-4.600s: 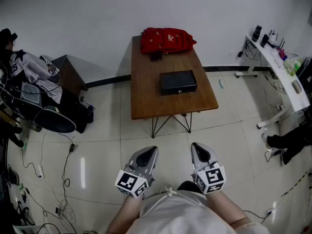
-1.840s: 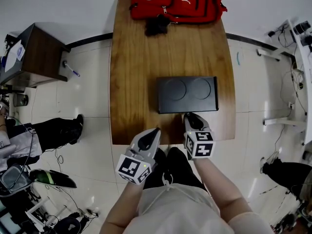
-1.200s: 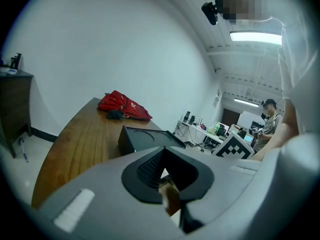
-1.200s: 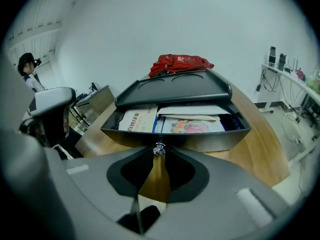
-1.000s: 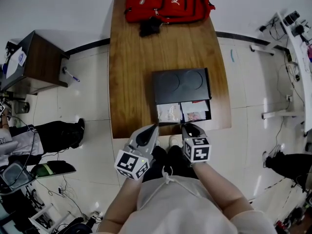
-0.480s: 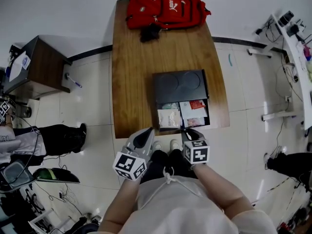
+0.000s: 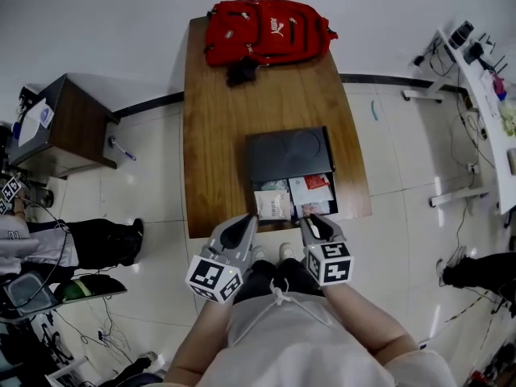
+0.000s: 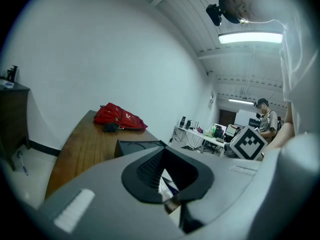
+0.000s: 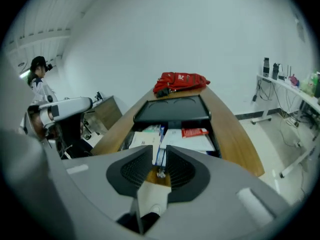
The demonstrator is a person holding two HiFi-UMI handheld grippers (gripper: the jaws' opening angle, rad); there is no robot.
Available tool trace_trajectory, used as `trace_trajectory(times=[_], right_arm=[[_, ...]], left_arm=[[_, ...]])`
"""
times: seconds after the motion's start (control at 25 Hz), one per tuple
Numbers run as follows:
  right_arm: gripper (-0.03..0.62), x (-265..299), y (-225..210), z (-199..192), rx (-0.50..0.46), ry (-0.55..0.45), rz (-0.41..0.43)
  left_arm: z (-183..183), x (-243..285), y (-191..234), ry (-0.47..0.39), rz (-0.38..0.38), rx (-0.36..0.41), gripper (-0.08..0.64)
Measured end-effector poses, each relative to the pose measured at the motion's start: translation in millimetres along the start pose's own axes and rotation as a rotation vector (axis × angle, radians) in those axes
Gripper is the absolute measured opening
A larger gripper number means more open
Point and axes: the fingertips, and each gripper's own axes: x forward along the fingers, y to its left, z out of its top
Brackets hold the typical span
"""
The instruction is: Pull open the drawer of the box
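black box (image 7: pixel 288 153) sits mid-frame on the wooden table (image 7: pixel 218 111), its drawer (image 7: pixel 294 197) already drawn out toward you with papers showing. your right gripper (image 7: pixel 316 223) is at the drawer's front edge, jaws parting, the small metal pull (image 9: pixel 160 173) between them but not pinched. the drawer slides straight down the frame, so i judge any further pull runs toward you. your left gripper (image 7: pixel 239 230), just left of it, is slightly apart and empty.

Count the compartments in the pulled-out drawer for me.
2, side by side in the drawer: one on the left with a white packet, one on the right with a red packet. Their backs under the box are hidden.
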Motion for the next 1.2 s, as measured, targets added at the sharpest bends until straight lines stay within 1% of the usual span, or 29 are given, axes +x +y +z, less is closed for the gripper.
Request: trace_trajectory(times=[0.08,0.16,0.24,0.32,0.4,0.48,0.64,0.76,0.84,0.96,1.08,1.2], right_arm=[[0.058,-13,2,32,-0.013,-0.089,0.039],[0.006,-29,5,62,-0.035,-0.183,0.08],[0.006,-45,8,85,-0.084,-0.264,0.108],[0.006,-60,9,99,-0.148,-0.327,0.13],[0.006,-74,8,106,-0.205,-0.368,0.143],[0.006,-84,4,107,-0.231,-0.379,0.148],[0.006,-100,1,90,-0.22,-0.383,0.145],[0.006,-116,9,71,-0.221,-0.381,0.143],[0.006,-130,19,59,-0.223,-0.388,0.137],[0.006,-153,40,37,-0.235,-0.406,0.127],[0.006,-176,72,8,-0.25,-0.423,0.133],[0.007,-199,98,-25,-0.234,-0.427,0.13]], left_arm=[[17,3,-8,-0.031,-0.008,0.02,0.005],[33,5,-14,-0.067,-0.004,0.036,0.005],[47,3,-20,-0.103,0.012,0.044,0.005],[57,-1,-26,-0.134,0.033,0.051,0.005],[63,-6,-34,-0.158,0.051,0.055,0.006],[65,-10,-42,-0.17,0.059,0.058,0.005],[57,-24,-53,-0.173,0.065,0.057,0.005],[49,-41,-64,-0.184,0.059,0.038,0.006],[44,-58,-74,-0.184,0.05,0.046,0.005],[32,-93,-86,-0.188,0.047,0.051,0.005],[13,-137,-100,-0.186,0.042,0.053,0.005],[-10,-176,-117,-0.173,0.029,0.051,0.005]])
